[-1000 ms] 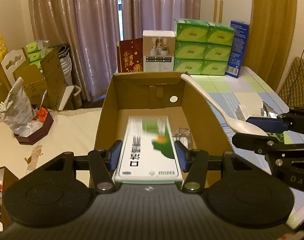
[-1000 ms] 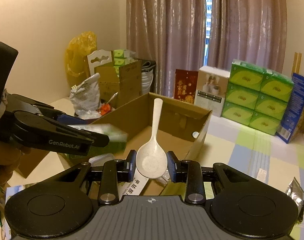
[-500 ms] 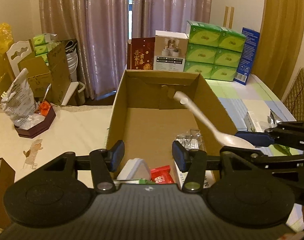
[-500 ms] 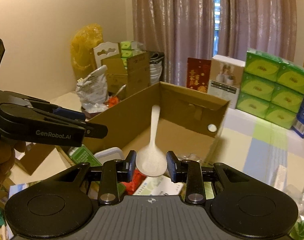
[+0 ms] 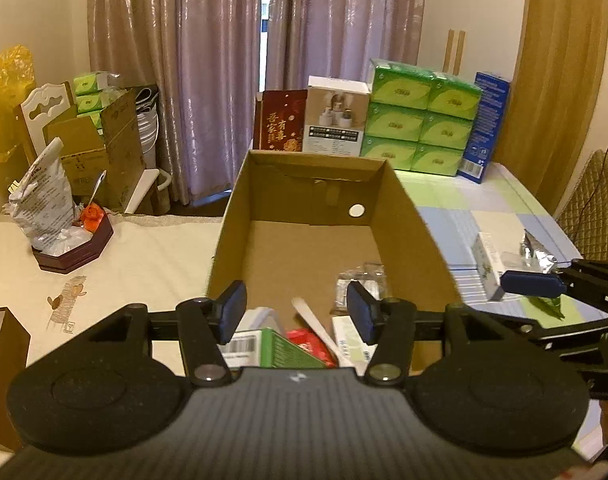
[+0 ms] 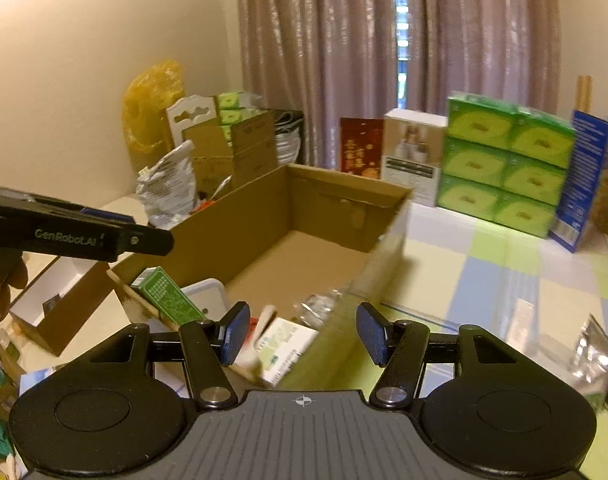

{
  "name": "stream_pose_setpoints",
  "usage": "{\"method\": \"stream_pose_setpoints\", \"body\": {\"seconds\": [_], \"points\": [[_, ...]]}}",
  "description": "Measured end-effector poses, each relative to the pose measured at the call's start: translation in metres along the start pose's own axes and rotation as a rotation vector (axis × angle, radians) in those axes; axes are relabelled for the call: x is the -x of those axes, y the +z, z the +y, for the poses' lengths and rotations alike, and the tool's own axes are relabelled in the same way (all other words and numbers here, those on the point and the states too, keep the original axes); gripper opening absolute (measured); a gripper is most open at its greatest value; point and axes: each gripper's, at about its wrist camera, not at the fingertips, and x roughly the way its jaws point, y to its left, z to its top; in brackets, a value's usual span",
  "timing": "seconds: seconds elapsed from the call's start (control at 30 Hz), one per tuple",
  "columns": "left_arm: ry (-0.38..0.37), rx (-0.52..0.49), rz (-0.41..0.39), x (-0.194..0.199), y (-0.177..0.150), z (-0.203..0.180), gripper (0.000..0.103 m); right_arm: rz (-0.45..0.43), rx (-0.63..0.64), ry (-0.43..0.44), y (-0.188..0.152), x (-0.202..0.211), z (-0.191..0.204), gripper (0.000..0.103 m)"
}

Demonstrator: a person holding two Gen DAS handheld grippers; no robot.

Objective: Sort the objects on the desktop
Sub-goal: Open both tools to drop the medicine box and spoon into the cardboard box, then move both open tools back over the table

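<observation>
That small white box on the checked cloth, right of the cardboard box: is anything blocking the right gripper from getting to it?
Nothing visible does. The right gripper is open and empty, and the small white box lies uncovered on the checked cloth, beside a foil packet, outside the cardboard box.

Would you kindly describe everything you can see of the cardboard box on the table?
The cardboard box is plain brown, open-topped and rectangular, standing upright on the table. Its far wall carries a white round sticker and tape remnants. The far half of its floor is bare. The near end holds a white spoon, a green packet, a red wrapper, clear sachets and a white carton. Nothing grips it.
</observation>
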Motion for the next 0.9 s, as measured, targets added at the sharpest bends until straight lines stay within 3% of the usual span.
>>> {"method": "stream_pose_setpoints", "body": {"seconds": [0.43, 0.7, 0.83, 0.9], "points": [[-0.025, -0.023, -0.013, 0.041, -0.005, -0.05, 0.062, -0.039, -0.07, -0.055, -0.016, 0.075, -0.028, 0.067], [-0.058, -0.046, -0.03, 0.054, -0.003, -0.085, 0.08, -0.041, -0.129, -0.139, -0.04, 0.116, -0.065, 0.086], [-0.09, -0.066, -0.043, 0.056, 0.0, -0.108, 0.087, -0.027, -0.176, -0.196, -0.059, 0.135, -0.09, 0.09], [-0.109, -0.082, -0.049, 0.055, 0.002, -0.121, 0.095, -0.017, -0.205, -0.227, -0.068, 0.144, -0.104, 0.092]]}}
